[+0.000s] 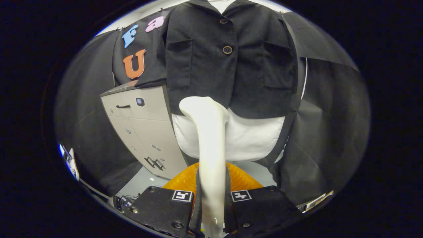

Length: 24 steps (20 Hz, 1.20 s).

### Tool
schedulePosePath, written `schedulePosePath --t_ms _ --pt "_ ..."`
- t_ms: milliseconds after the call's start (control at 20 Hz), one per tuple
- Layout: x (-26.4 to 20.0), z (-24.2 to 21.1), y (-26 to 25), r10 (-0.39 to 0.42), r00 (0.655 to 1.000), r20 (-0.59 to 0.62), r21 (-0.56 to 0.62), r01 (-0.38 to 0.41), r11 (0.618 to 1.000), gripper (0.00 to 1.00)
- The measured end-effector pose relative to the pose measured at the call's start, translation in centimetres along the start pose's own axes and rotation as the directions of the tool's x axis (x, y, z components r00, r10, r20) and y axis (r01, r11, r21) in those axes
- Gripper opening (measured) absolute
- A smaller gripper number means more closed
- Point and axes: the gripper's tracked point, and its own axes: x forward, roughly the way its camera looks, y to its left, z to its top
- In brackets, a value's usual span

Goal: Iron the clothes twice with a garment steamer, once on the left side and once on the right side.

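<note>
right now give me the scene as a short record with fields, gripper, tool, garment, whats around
gripper: gripper shut on the steamer handle
tool: white garment steamer, upright between the fingers, head near the jacket hem
garment: black jacket, buttoned, hanging on a white form
contact: cannot tell if the head touches the cloth
beside: grey cabinet by the jacket
below: orange object behind the fingers

1. Black cloth wall (pixel 330 109) hangs draped and creased round the booth.
2. Grey cabinet (pixel 142 129) stands against the cloth, with a dark handle (pixel 123 106) near its top.
3. Pale grey floor (pixel 142 181) below the cabinet.
</note>
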Motion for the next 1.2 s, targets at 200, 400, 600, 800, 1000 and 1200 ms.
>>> schedulePosePath --t_ms 200,400,600,800,1000,1200 --pt "-1.8 1.5 -0.9 0.008 0.999 0.042 0.017 -0.009 1.0 0.29" --pt "-5.9 7.6 -2.9 0.009 0.986 0.164 0.049 -0.017 0.999 0.29" --pt "-9.8 15.1 -5.4 0.003 0.954 0.3 0.063 -0.023 0.998 0.29" --pt "-12.7 21.3 -7.2 0.004 0.914 0.406 0.069 -0.035 0.997 0.29" --pt "-15.0 28.1 -9.5 -0.007 0.855 0.518 0.073 -0.036 0.997 0.29" --pt "-16.1 34.8 -10.8 -0.011 0.784 0.621 0.044 -0.021 0.999 0.29"
